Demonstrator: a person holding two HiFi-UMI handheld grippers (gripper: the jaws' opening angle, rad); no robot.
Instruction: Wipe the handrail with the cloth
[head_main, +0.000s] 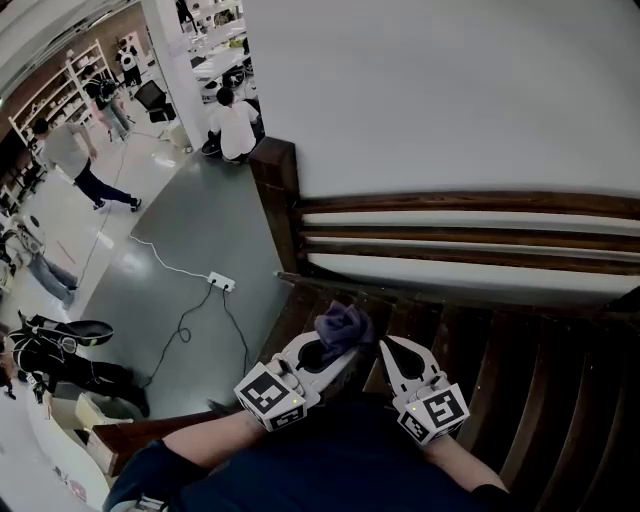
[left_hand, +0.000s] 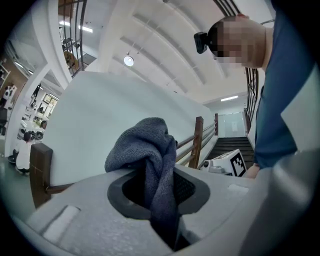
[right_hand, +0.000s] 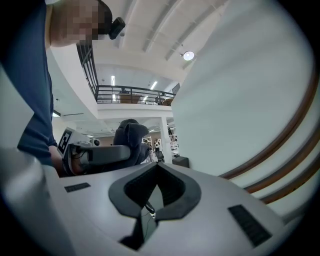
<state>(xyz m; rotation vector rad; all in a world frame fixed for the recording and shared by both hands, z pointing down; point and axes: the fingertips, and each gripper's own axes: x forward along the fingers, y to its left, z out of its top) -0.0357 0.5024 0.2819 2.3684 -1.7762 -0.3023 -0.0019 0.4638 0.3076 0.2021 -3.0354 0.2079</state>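
Note:
A grey-blue cloth (head_main: 343, 328) is bunched between the jaws of my left gripper (head_main: 335, 350), which is shut on it. In the left gripper view the cloth (left_hand: 144, 145) bulges up out of the gripper (left_hand: 155, 176) and hangs down through the jaws. My right gripper (head_main: 394, 352) sits beside it, shut with nothing in it; its jaw tips meet (right_hand: 156, 168). Dark wooden handrails (head_main: 470, 203) run along the white wall ahead, ending at a newel post (head_main: 276, 190). Both grippers are held short of the rails. The cloth (right_hand: 129, 136) also shows in the right gripper view.
Dark wooden stair treads (head_main: 520, 380) lie under and to the right of the grippers. Below on the left is a grey floor with a power strip (head_main: 221, 282) and cable. A seated person (head_main: 236, 126) and others walking (head_main: 72, 155) are further off.

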